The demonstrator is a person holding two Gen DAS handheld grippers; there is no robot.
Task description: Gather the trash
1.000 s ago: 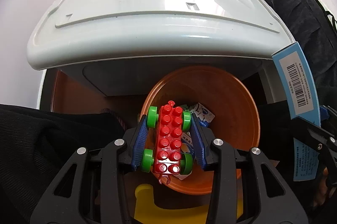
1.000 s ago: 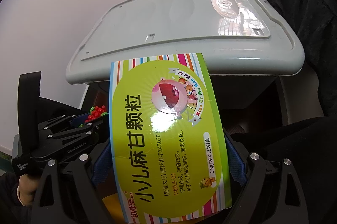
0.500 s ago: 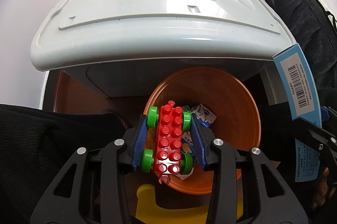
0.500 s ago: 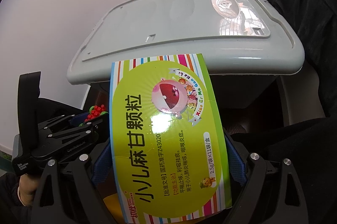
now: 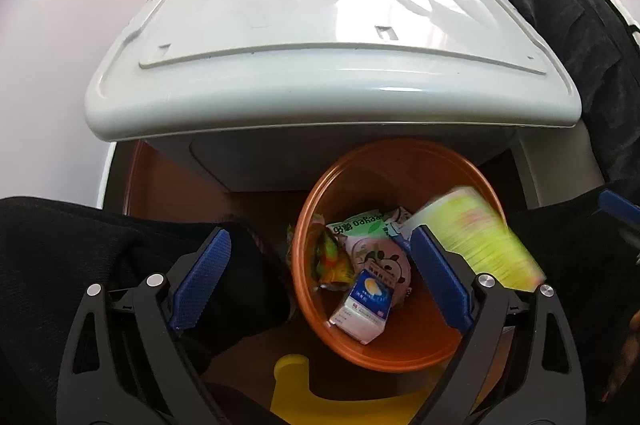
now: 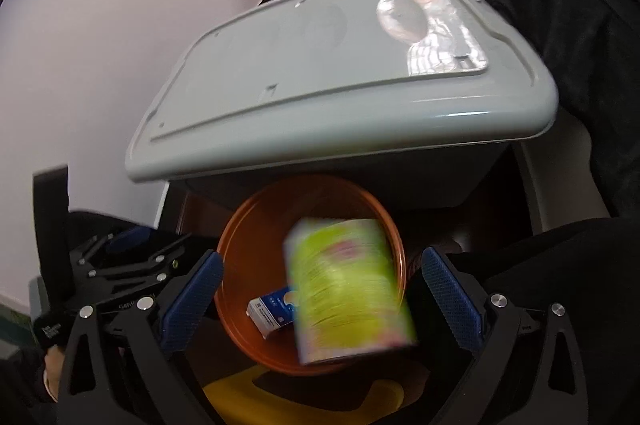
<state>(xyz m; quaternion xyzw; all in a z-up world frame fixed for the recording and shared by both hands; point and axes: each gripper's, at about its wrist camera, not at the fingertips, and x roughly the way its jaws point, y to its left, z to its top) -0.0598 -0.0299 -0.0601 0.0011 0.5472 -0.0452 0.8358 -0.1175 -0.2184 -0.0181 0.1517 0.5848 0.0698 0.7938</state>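
Observation:
An orange bin (image 5: 404, 355) stands on the floor under a grey lid; it also shows in the right wrist view (image 6: 240, 257). It holds snack wrappers (image 5: 362, 227) and a small blue and white carton (image 5: 362, 307), which also shows in the right wrist view (image 6: 272, 311). A green and yellow medicine box (image 6: 346, 287) is blurred in mid-air over the bin; the left wrist view shows it too (image 5: 478, 237). My left gripper (image 5: 320, 277) is open and empty above the bin. My right gripper (image 6: 318, 299) is open, and the box is loose between its fingers. The red toy brick car is out of view.
A large grey plastic lid (image 5: 328, 37) overhangs the bin's far side. Black cloth (image 5: 560, 5) hangs at the right and lies at the left (image 5: 100, 245). A yellow plastic thing (image 5: 320, 393) lies just below the bin. The left gripper's body (image 6: 112, 265) is at the right view's left.
Both grippers have opened. The red brick car has left my left gripper and is gone from sight. The medicine box has left my right gripper and is falling towards the bin.

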